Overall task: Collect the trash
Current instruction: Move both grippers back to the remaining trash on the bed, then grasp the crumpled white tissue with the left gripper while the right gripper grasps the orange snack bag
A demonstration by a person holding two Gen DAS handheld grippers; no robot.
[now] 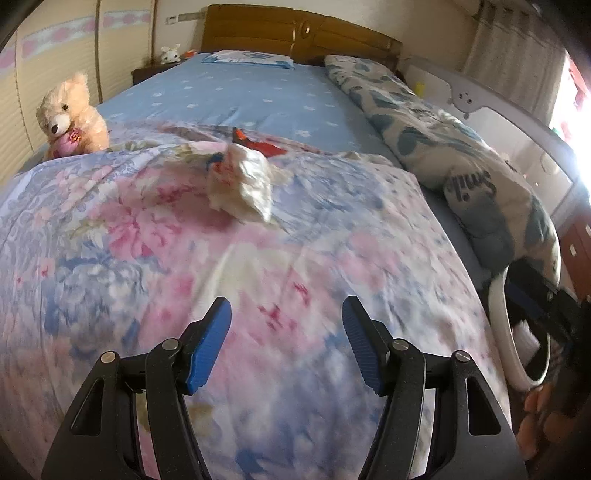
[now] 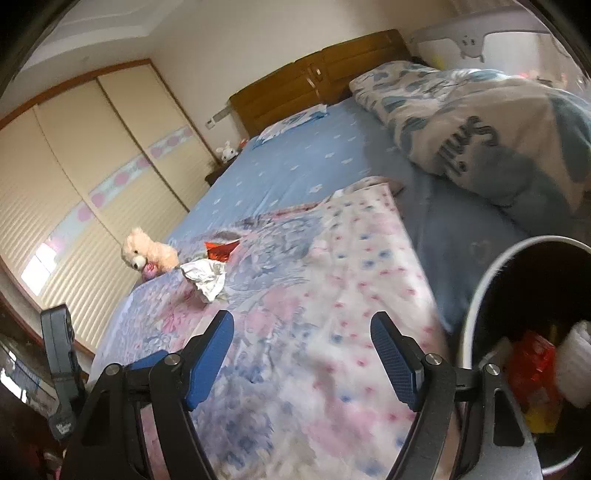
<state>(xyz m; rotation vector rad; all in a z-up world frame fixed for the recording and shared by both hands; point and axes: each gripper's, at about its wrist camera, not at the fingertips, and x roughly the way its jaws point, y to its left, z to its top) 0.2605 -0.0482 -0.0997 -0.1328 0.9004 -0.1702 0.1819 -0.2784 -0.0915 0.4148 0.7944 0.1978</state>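
Observation:
A crumpled white wrapper (image 1: 242,182) lies on the floral quilt (image 1: 184,258), with a red wrapper (image 1: 258,144) just behind it at the quilt's far edge. My left gripper (image 1: 286,314) hovers open over the quilt, short of the white wrapper, nothing between its blue pads. In the right wrist view the same white wrapper (image 2: 207,278) and red wrapper (image 2: 218,251) lie ahead to the left. My right gripper (image 2: 303,328) is open and empty above the quilt (image 2: 314,295). A white-rimmed bin (image 2: 480,295) holding red, yellow and white trash stands at the right.
A cream teddy bear (image 1: 70,114) sits at the quilt's left edge. A rolled blue-and-white duvet (image 1: 443,147) lies along the right of the blue sheet (image 1: 240,96). Wooden headboard (image 1: 295,33) at the far end. The bin's rim (image 1: 498,332) shows at the right.

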